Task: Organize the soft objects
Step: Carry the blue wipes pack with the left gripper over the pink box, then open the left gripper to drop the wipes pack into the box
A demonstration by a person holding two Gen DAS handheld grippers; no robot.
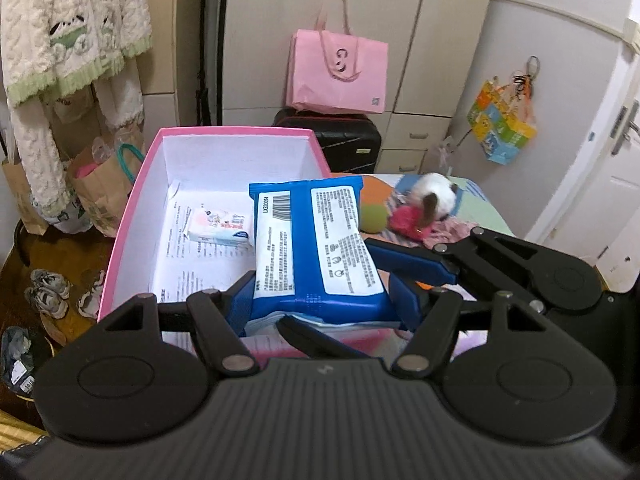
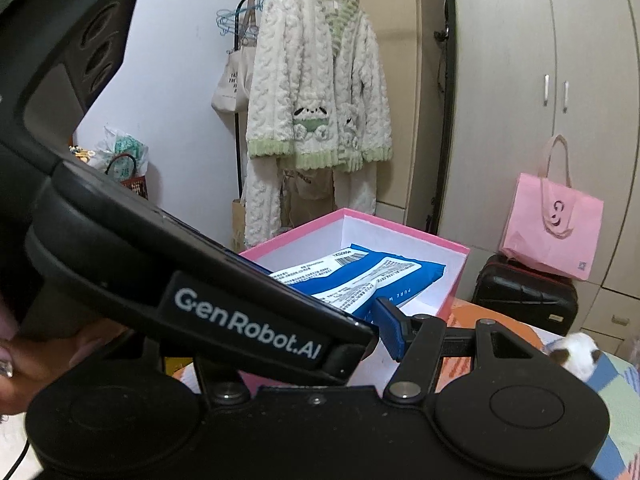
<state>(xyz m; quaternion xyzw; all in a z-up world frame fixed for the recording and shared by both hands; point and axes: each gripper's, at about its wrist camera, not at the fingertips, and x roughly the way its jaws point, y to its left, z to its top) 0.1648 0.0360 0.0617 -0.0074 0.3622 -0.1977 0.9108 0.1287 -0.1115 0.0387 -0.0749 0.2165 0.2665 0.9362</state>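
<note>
My left gripper [image 1: 322, 300] is shut on a blue and white soft pack [image 1: 316, 244] and holds it over the near rim of a pink box [image 1: 128, 216] with white inner walls. The pack also shows in the right wrist view [image 2: 360, 276], over the box [image 2: 452, 276]. Inside the box lie a small white tissue packet [image 1: 222, 226] and a flat white printed pack [image 1: 200, 264]. Only one blue finger [image 2: 390, 330] of my right gripper shows; the left gripper's body hides the rest. A white plush toy [image 1: 434, 194] lies on the bed to the right.
A green ball [image 1: 374, 218] and a red fuzzy item [image 1: 408, 220] lie beside the plush toy. A pink tote bag [image 1: 338, 76] sits on a black suitcase [image 1: 348, 140] by the wardrobe. A fleece jacket [image 2: 320, 92] hangs on a rack. Paper bags [image 1: 104, 196] and shoes [image 1: 48, 292] sit on the floor, left.
</note>
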